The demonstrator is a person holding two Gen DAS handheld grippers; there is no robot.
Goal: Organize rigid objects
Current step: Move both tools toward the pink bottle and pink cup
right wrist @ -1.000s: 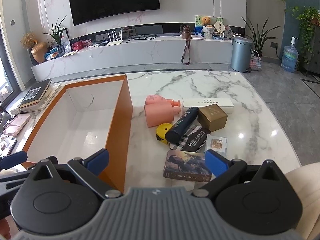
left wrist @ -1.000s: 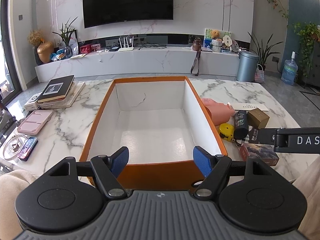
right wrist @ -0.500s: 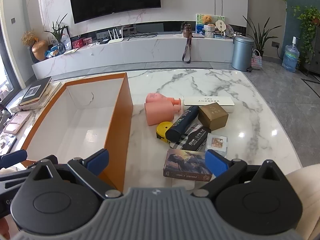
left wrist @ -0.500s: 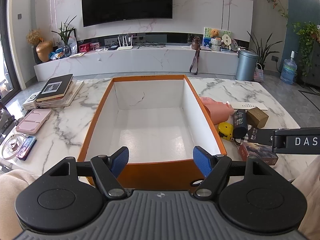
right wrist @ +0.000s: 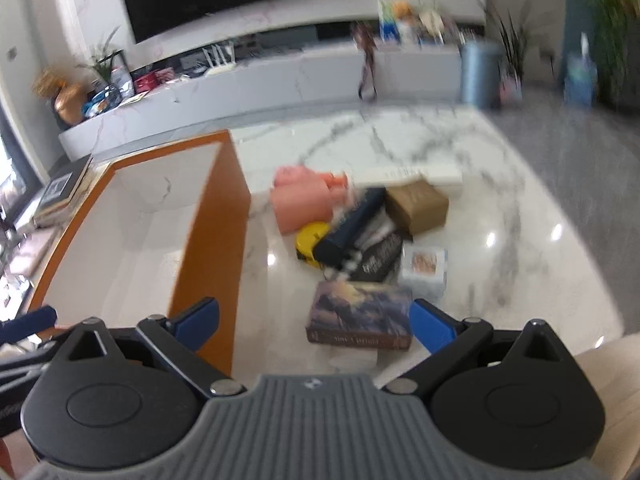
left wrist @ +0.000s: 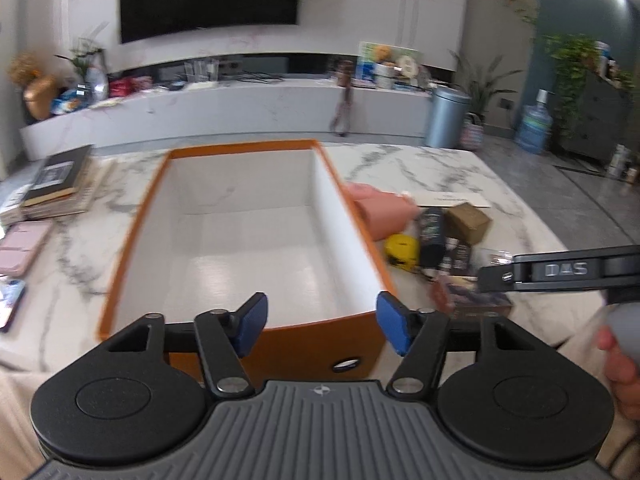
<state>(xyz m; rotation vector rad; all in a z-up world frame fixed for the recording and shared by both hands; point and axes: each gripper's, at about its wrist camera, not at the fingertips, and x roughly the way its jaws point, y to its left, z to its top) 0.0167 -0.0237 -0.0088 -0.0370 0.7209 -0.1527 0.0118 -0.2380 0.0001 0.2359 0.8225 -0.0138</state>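
An empty orange box (left wrist: 132, 240) (right wrist: 216, 232) with a white inside stands on the marble table. To its right lies a pile: a pink bottle (right wrist: 304, 200), a yellow tape measure (right wrist: 308, 240), a dark tube (right wrist: 352, 224), a brown carton (right wrist: 420, 204), a white flat box (right wrist: 412, 174), a small white card box (right wrist: 424, 266) and a picture box (right wrist: 360, 316). My left gripper (left wrist: 320, 320) hovers over the orange box's near wall, jaws closing with nothing between them. My right gripper (right wrist: 316, 322) hangs just before the picture box, jaws closing; the pads do not touch it.
A stack of books (left wrist: 56, 184), a pink case (left wrist: 20, 248) and a phone (left wrist: 10, 304) lie at the table's left. A long white TV bench (left wrist: 224, 108) runs behind, with a grey bin (left wrist: 446, 116) and a water jug (left wrist: 534, 124) on the floor. A hand (left wrist: 616, 364) shows at right.
Both grippers' jaws have narrowed. The right gripper has moved forward and down, so the picture box now sits closer between its fingers. The left gripper has tilted slightly.
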